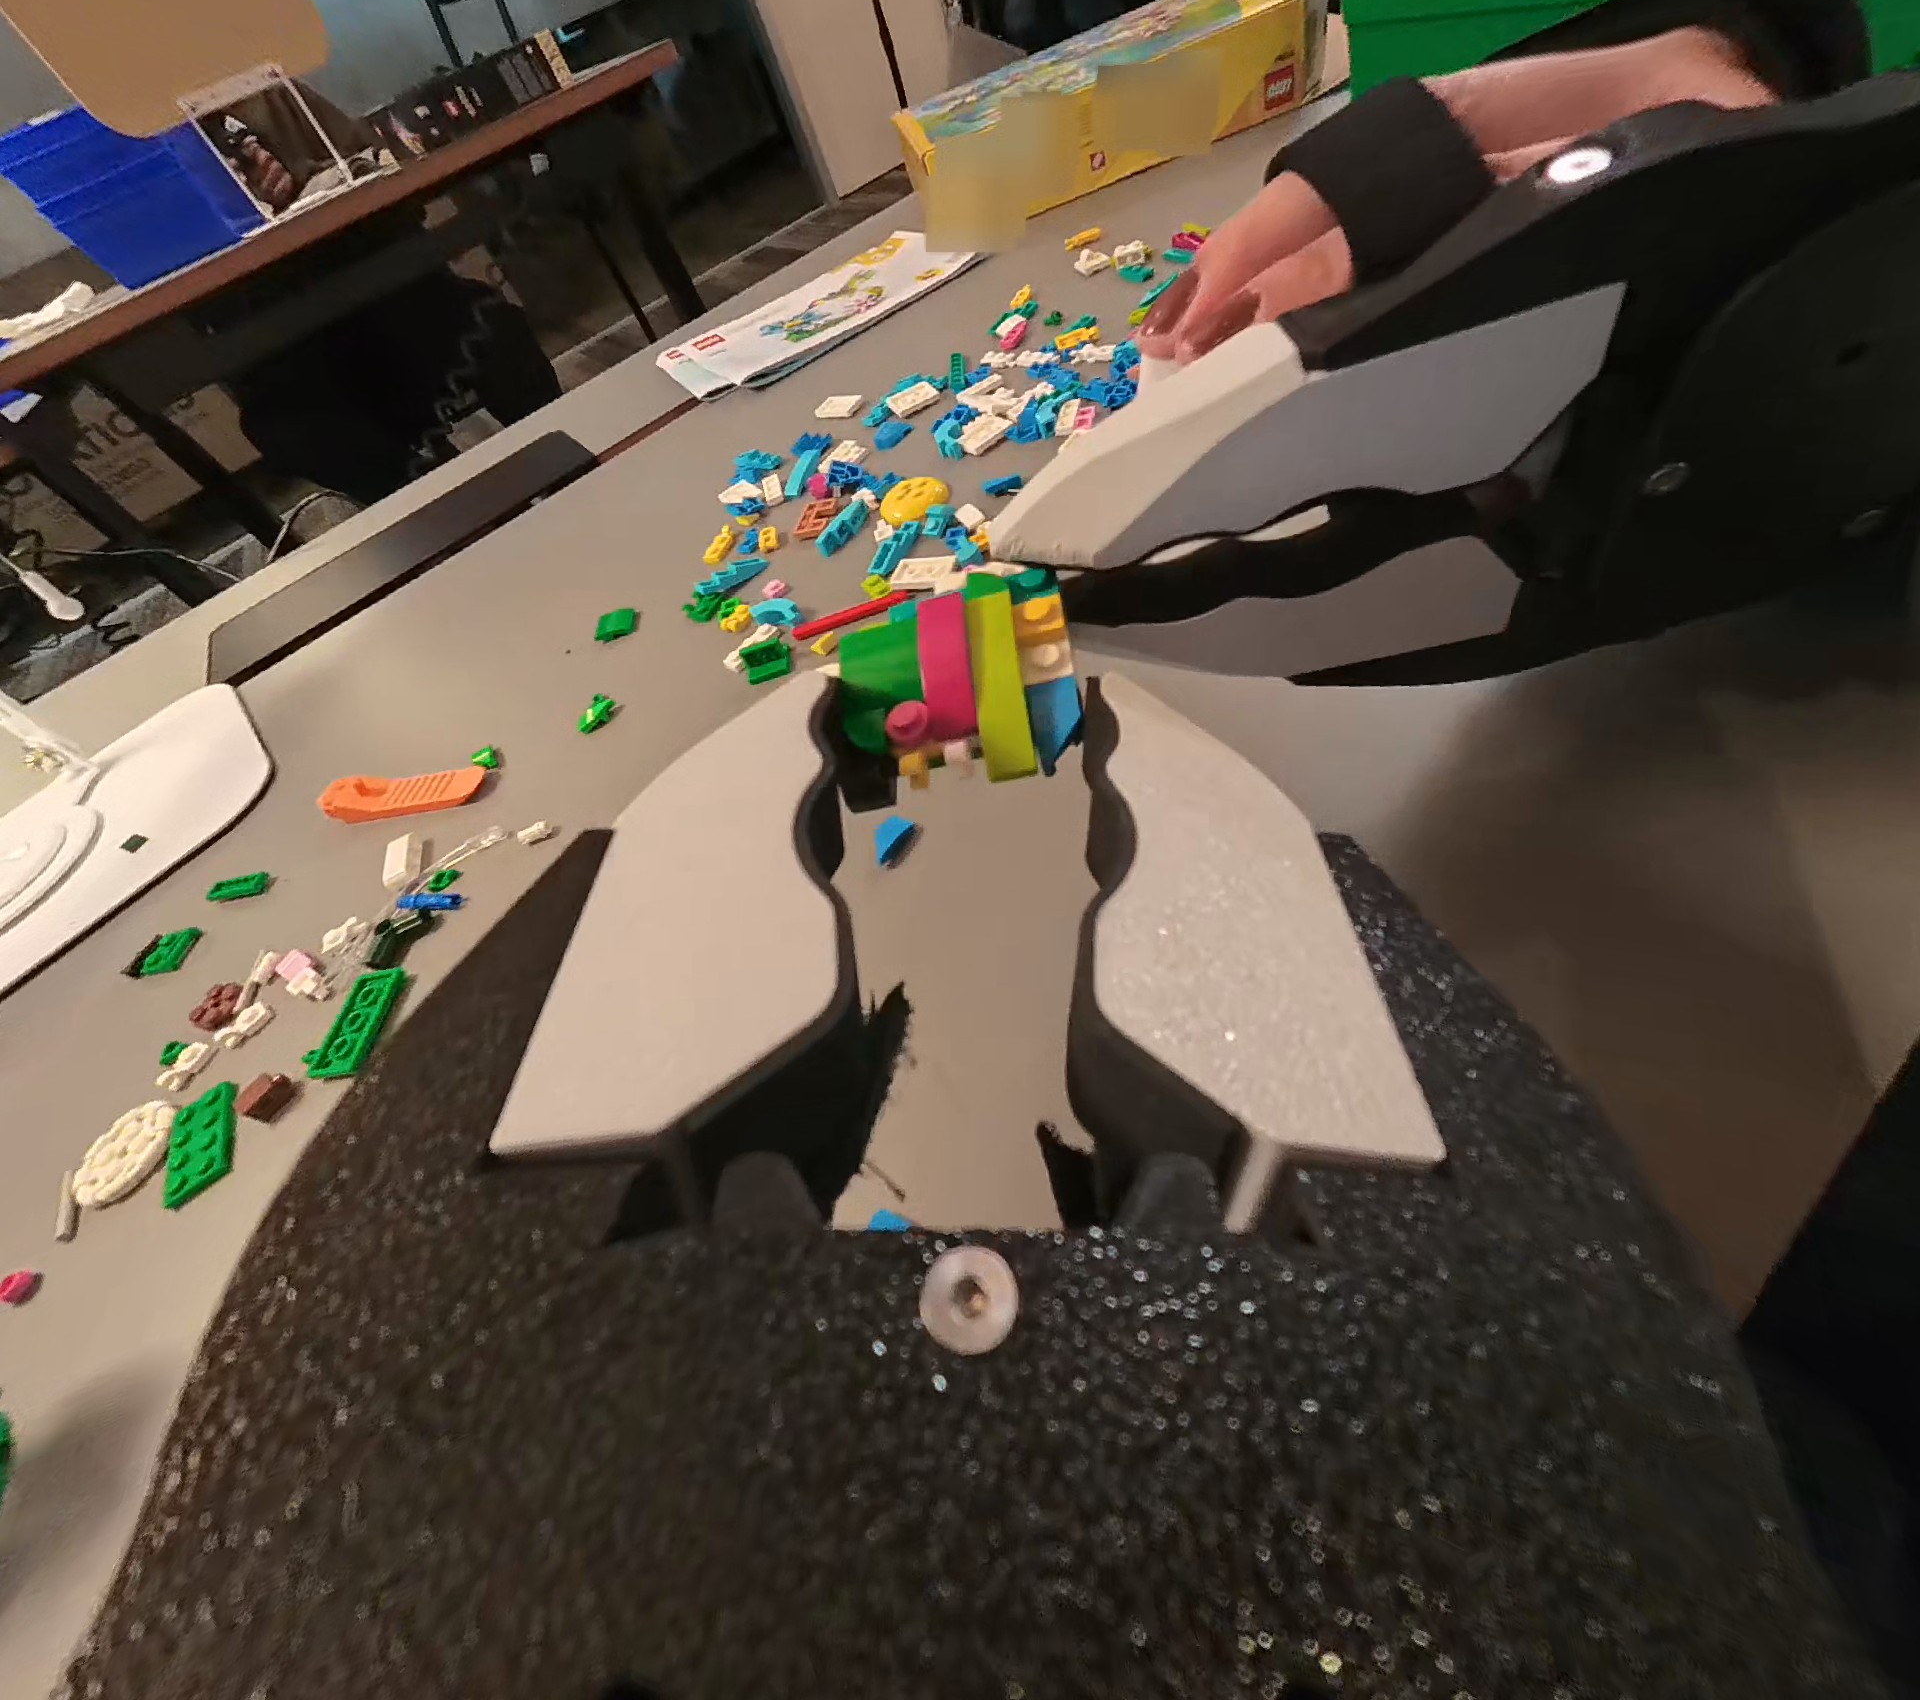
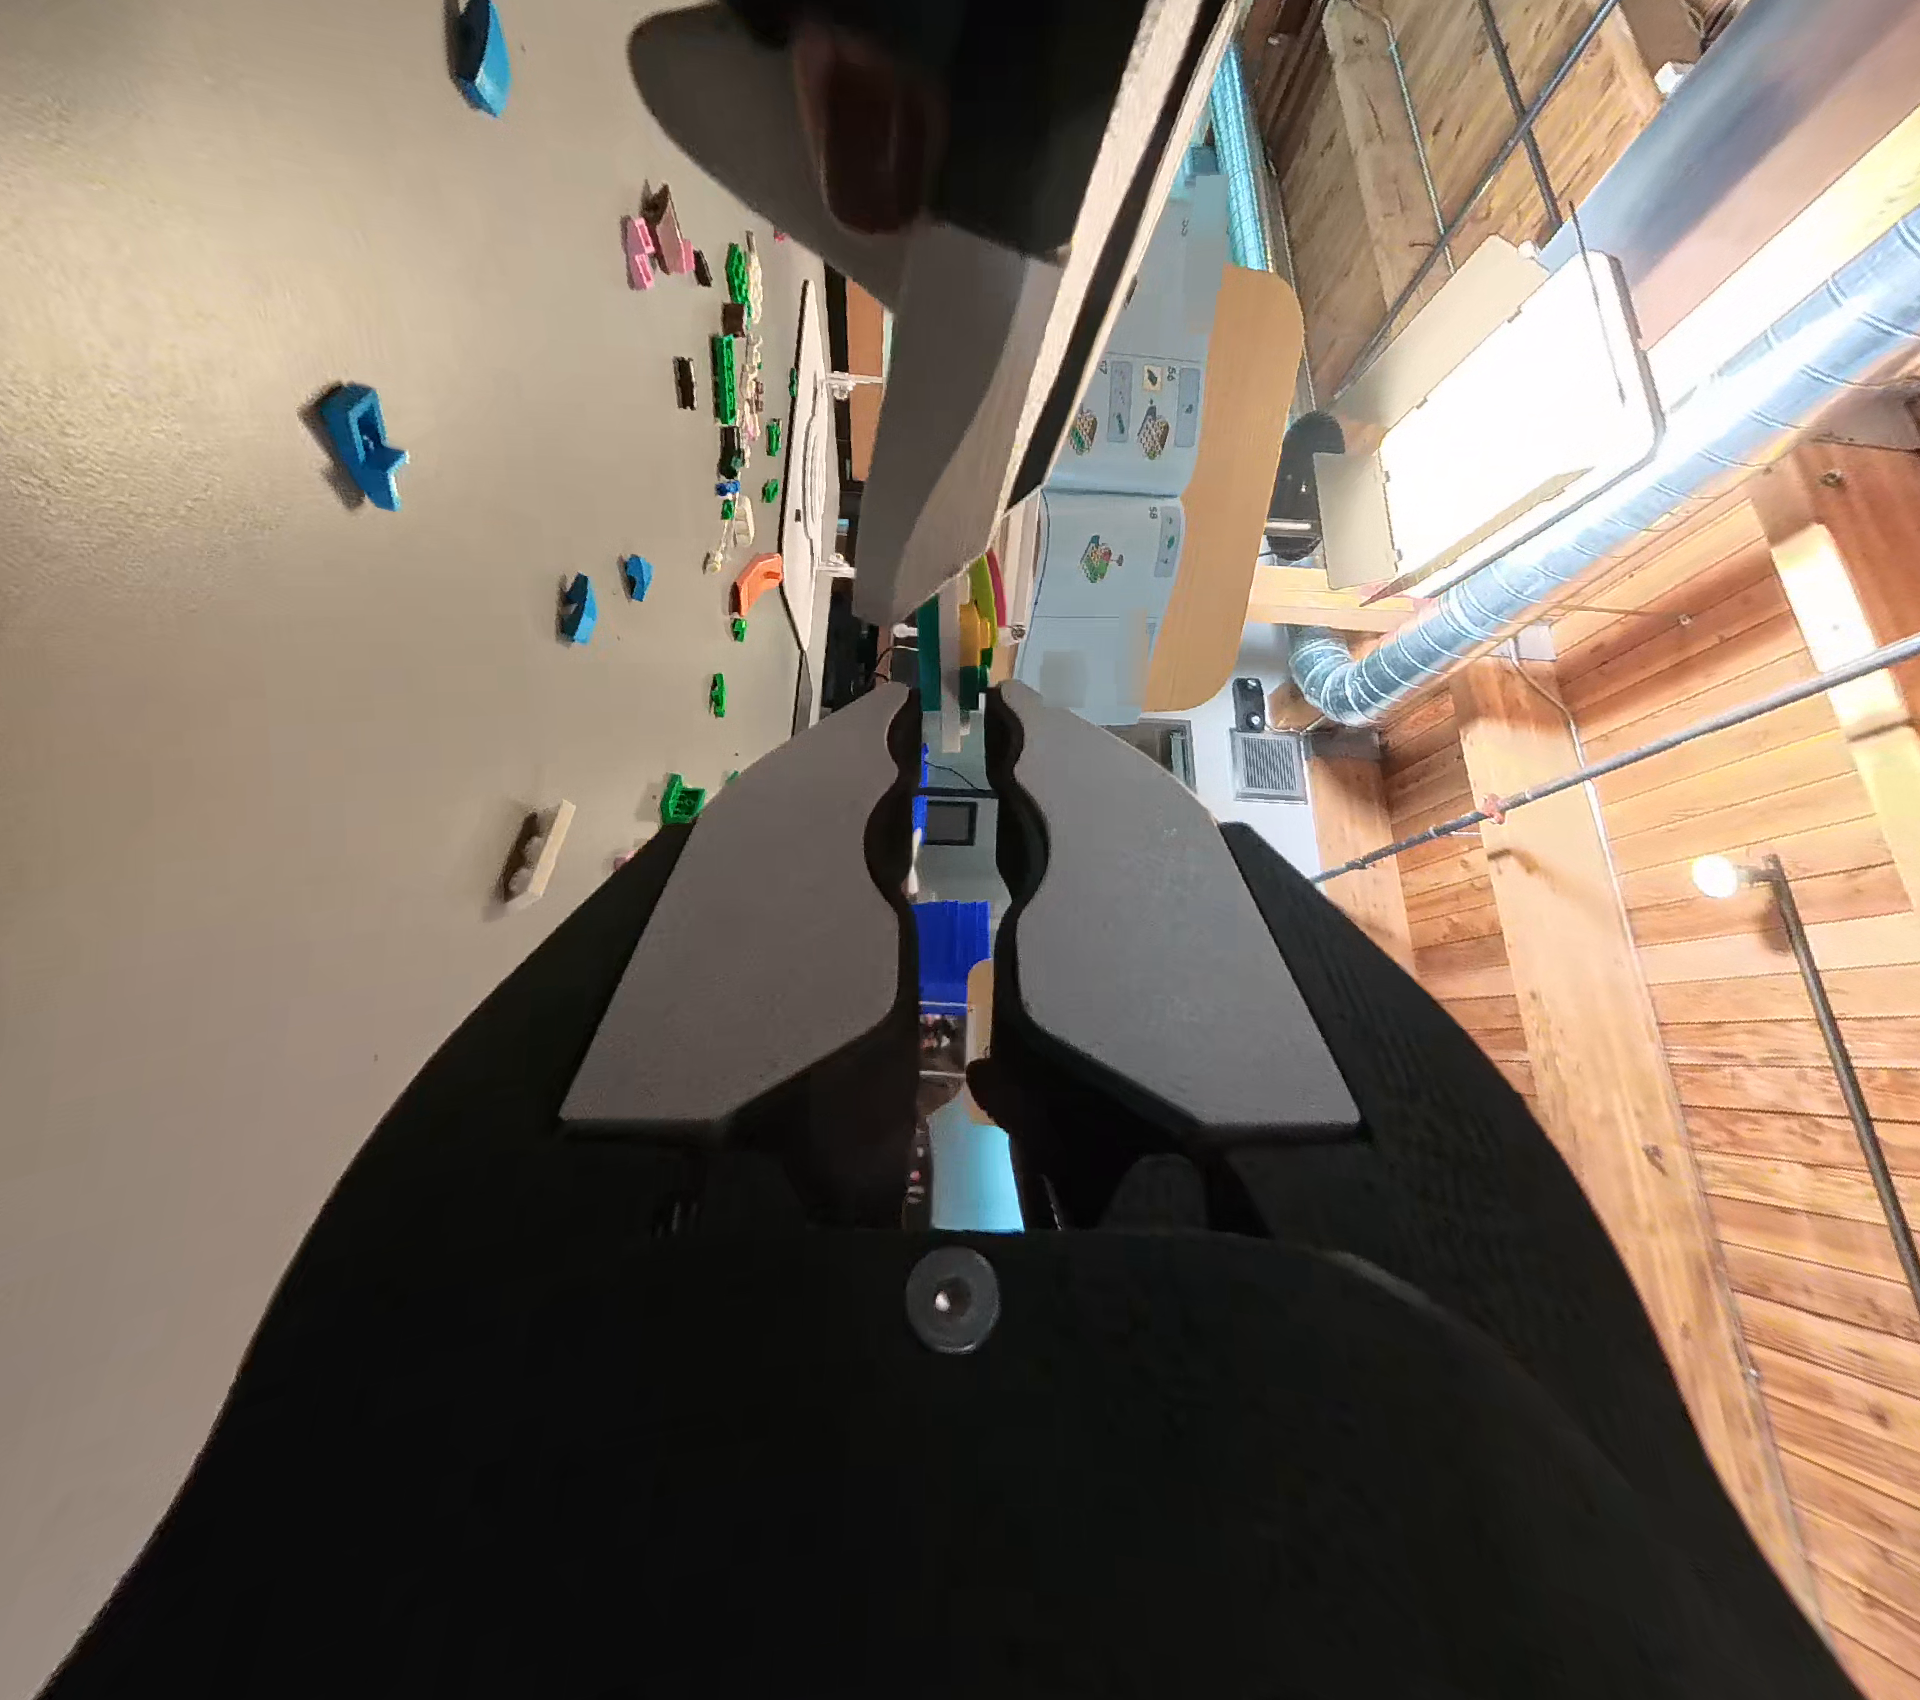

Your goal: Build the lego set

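**Two grippers, one half-built model held in the air**

We hold the partly built model (image 1: 961,694) clear of the grey table (image 1: 1351,819), at 12 o'clock from our left gripper (image 1: 961,720). Its fingers sit spread around the green, pink and lime stack, and whether the pads actually press it we cannot tell. Our right gripper (image 2: 948,700) comes in from 3 o'clock in the left wrist view, nearly closed and pinching the model's edge by a pale piece at its tips.

To do this step well, we judge we should squeeze along the stud lines, not across them, keep the right grip steady, and let the left seat itself squarely before pressing. Loose bricks (image 1: 935,424) lie at 12 o'clock beyond; an orange brick separator (image 1: 400,793) lies at 9 o'clock.
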`<state>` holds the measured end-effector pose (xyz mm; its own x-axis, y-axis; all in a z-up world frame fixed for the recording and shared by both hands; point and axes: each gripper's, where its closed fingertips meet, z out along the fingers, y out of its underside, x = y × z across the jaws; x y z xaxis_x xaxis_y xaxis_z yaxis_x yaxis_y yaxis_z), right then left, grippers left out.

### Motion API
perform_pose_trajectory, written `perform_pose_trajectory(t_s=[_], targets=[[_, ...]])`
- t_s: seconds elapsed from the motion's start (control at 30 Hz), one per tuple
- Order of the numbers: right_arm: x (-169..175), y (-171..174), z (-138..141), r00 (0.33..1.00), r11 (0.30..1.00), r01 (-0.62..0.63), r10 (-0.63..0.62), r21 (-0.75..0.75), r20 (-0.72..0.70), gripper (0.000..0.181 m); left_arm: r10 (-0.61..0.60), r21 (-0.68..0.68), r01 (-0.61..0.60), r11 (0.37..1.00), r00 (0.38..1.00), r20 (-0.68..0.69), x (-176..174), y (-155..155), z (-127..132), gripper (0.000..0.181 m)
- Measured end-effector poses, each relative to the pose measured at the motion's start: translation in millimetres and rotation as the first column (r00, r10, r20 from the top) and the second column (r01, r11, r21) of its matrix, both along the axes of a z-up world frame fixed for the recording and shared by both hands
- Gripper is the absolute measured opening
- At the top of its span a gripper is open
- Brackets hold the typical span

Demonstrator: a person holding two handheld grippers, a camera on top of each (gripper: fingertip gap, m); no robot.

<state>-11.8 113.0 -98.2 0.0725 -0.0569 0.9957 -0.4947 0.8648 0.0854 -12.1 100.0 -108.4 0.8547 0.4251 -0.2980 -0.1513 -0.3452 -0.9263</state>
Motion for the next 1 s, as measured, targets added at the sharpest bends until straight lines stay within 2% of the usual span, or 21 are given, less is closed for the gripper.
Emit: perform_pose_trajectory(t_s=[0.13, 0.23, 0.3, 0.37, 0.43, 0.53, 0.57, 0.63, 0.77, 0.9, 0.93, 1.0], targets=[[1, -2, -1, 0.996, 0.995, -0.043, 0.05, -0.091, 0.076, 0.015, 0.004, -0.074, -0.01, 0.997, 0.997, -0.08, -8, -7, -4, 0.043], [-6, 8, 0, 0.99, 0.987, -0.005, 0.027, -0.163, 0.135, 0.017, -0.067, -0.196, 0.038, 0.98, 0.987, -0.143, -14, -22, -14, 0.043], [-12, 16, -2, 0.985, 0.981, 0.036, -0.002, -0.193, 0.173, 0.018, -0.064, -0.252, 0.027, 0.967, 0.988, -0.143, -25, -41, -18, 0.043], [-17, 21, -4, 0.981, 0.977, 0.06, -0.019, -0.206, 0.194, 0.019, -0.132, -0.291, 0.121, 0.949, 0.991, -0.019, -26, -60, -28, 0.043], [-18, 22, -4, 0.981, 0.977, 0.074, -0.035, -0.199, 0.192, 0.018, -0.131, -0.251, 0.187, 0.95, 0.966, 0.224, -28, -80, -37, 0.043], [-17, 19, -5, 0.983, 0.981, 0.073, -0.041, -0.179, 0.179, 0.017, -0.164, -0.044, 0.222, 0.974, 0.827, 0.539, -28, -99, -36, 0.043], [-17, 17, -6, 0.983, 0.983, 0.069, -0.038, -0.172, 0.178, 0.017, -0.17, 0.011, 0.204, 0.979, 0.785, 0.596, -31, -105, -35, 0.043], [-16, 16, -6, 0.985, 0.985, 0.065, -0.037, -0.161, 0.17, 0.017, -0.156, 0.046, 0.163, 0.986, 0.76, 0.631, -39, -115, -37, 0.043], [-18, 17, -8, 0.983, 0.986, 0.073, -0.046, -0.152, 0.176, 0.016, -0.103, -0.032, 0.146, 0.989, 0.825, 0.556, -46, -126, -42, 0.043], [-18, 18, -9, 0.982, 0.985, 0.077, -0.047, -0.155, 0.185, 0.016, -0.028, -0.286, 0.133, 0.949, 0.939, 0.342, -52, -136, -58, 0.043], [-18, 17, -10, 0.981, 0.985, 0.075, -0.045, -0.155, 0.187, 0.016, -0.01, -0.335, 0.116, 0.935, 0.953, 0.303, -54, -137, -62, 0.043], [-18, 17, -10, 0.981, 0.985, 0.073, -0.043, -0.154, 0.189, 0.016, 0.005, -0.377, 0.118, 0.919, 0.951, 0.308, -54, -135, -70, 0.043]])
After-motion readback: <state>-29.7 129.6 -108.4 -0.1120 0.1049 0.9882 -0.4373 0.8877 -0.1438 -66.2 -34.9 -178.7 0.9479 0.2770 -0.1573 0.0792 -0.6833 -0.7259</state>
